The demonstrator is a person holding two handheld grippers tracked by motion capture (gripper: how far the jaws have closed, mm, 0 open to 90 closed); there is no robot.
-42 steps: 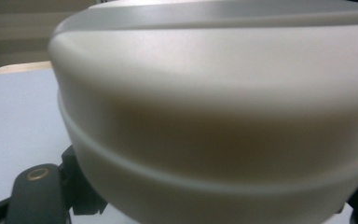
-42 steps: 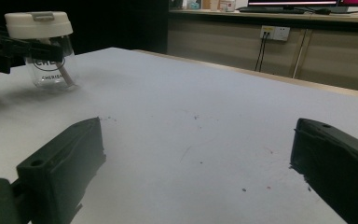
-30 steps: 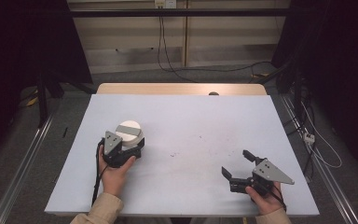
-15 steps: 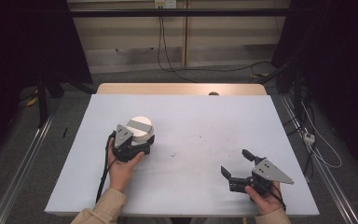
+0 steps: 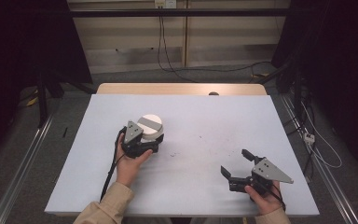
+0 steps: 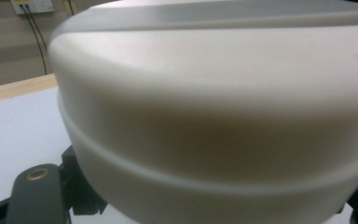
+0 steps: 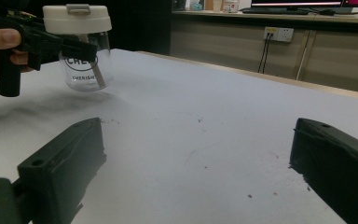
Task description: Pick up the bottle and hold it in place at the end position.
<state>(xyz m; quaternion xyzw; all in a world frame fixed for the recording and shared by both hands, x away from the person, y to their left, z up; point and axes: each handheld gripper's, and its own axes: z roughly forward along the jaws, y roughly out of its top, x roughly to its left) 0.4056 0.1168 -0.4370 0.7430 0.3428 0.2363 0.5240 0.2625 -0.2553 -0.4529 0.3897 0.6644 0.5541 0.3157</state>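
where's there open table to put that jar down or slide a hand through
Widest bare patch: the middle of the table, between the jar in the left gripper and the open right gripper. The far strip up to the wooden edge is also free. It is crowded only right around each gripper.

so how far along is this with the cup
Done: the left gripper is clamped on the clear cup just under its white lid. In hand: the cup is carried over the table. Left: the open right gripper hasn't touched it.
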